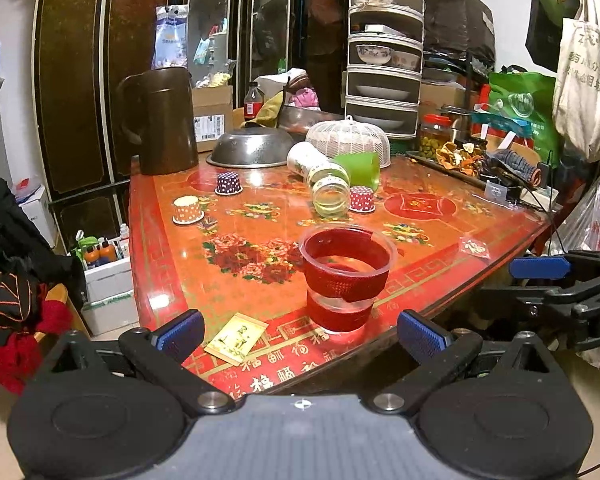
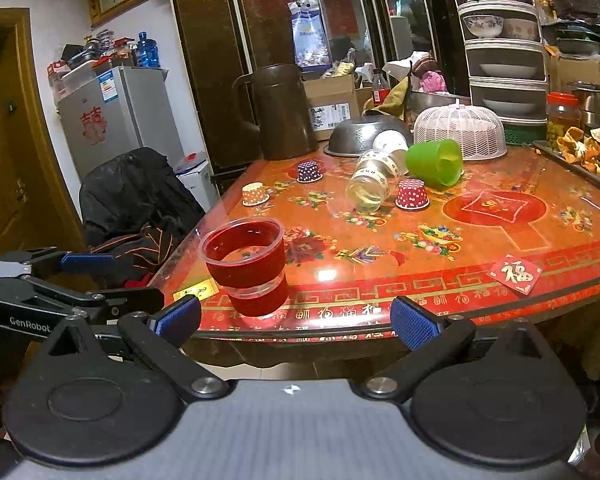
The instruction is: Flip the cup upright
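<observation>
**Red cup up, three still down**

Your left gripper (image 1: 300, 330) has its jaws wide apart, nothing between them, held back at the near table (image 1: 172, 264) edge. Your right gripper (image 2: 296, 320) is the same: jaws apart, empty, off the near edge. Neither touches anything.

Red cup (image 1: 346, 280) stands upright, mouth up, close to the near edge, just in front of your left gripper. A small card (image 1: 236, 338) lies flat beside it. So that one reads as done.

Left to do, as far as I can judge: green cup (image 2: 436, 162) lies on its side mid-table, mouth toward the mesh cover (image 2: 460, 132). Glass jar (image 2: 374, 184) lies on its side too, mouth toward you, touching or nearly touching the green cup. A white cup (image 2: 390, 142) lies tipped behind the jar, against the steel bowl (image 2: 356, 136).

Three small dotted cups sit rim-down: purple (image 2: 309, 171), orange (image 2: 255, 194), red-dotted (image 2: 411, 194) just beside the jar. Can't tell if those count for the task.

Which tipped cup is your target isn't clear; green looks most open for your right gripper, but the jar crowds it on one side
</observation>
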Action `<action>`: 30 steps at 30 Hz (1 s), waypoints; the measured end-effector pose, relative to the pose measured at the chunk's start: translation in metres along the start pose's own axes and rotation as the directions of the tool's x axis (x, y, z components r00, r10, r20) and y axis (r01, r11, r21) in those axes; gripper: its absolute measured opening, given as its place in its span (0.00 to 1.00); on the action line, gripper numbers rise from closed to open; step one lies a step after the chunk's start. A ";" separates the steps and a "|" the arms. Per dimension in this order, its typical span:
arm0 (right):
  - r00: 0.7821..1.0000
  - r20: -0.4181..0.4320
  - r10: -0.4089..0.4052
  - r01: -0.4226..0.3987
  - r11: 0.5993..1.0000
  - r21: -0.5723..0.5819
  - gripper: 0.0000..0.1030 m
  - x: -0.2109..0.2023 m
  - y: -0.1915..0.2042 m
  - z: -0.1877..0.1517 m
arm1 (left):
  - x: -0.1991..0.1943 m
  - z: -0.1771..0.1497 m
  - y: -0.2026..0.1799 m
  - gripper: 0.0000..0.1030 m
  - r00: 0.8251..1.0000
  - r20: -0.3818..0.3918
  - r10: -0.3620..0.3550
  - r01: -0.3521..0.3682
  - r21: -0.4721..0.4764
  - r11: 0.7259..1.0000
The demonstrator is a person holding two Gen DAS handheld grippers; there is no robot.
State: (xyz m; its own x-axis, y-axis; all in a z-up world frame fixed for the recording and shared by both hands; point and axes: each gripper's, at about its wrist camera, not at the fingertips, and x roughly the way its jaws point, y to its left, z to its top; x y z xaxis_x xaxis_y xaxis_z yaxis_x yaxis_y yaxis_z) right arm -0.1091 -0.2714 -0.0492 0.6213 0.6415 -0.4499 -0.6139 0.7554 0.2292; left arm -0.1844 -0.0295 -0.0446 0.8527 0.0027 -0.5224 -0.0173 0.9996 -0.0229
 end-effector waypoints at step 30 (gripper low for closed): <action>1.000 0.021 0.018 -0.017 1.000 -0.006 0.99 -0.001 0.002 0.001 | -0.003 0.001 0.000 1.00 1.000 0.014 -0.015 0.015 -0.015 1.000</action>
State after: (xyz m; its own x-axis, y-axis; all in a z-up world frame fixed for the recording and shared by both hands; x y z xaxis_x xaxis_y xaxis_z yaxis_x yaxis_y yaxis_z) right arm -0.1101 -0.2708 -0.0471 0.6205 0.6574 -0.4275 -0.6277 0.7432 0.2317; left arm -0.1861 -0.0292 -0.0419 0.8601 -0.0114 -0.5101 -0.0123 0.9990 -0.0431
